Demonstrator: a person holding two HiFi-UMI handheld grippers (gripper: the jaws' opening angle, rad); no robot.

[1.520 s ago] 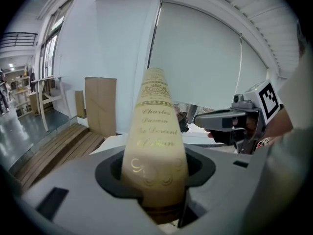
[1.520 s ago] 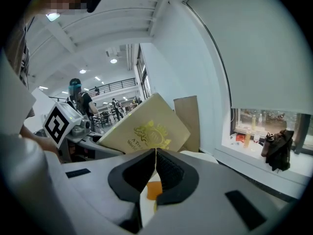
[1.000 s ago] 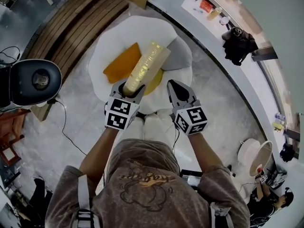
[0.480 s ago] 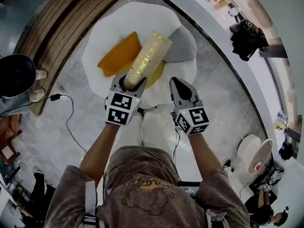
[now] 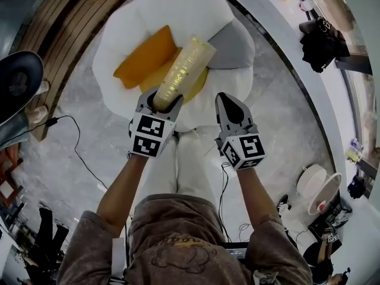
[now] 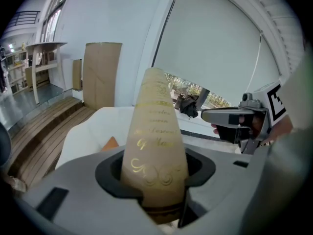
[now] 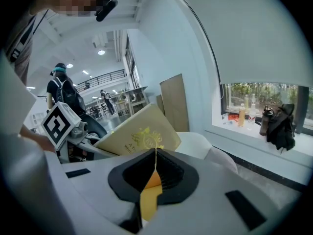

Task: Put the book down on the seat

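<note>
A gold-lettered beige book (image 5: 184, 70) sticks out forward from my left gripper (image 5: 160, 97), which is shut on its near end. The book hangs in the air over the front of a white flower-shaped seat (image 5: 178, 10) that carries an orange cushion (image 5: 145, 55) and a yellow middle (image 5: 199, 83). In the left gripper view the book (image 6: 154, 131) fills the gap of that gripper (image 6: 155, 173). My right gripper (image 5: 228, 100) is beside it, shut and holding nothing. In the right gripper view the book (image 7: 139, 131) is to the left of that gripper (image 7: 155, 153).
A grey cushion (image 5: 234, 43) lies on the seat's right side. Wooden steps (image 5: 65, 22) run at the left, with a black round chair (image 5: 18, 82) and a cable (image 5: 77, 150) on the floor. A window ledge holds a black bag (image 5: 320, 40). A white stool (image 5: 320, 189) stands at the right.
The seat has come nearer and lower in the head view as the person moved forward. The left gripper kept its hold on the book; both grippers kept their spacing.
</note>
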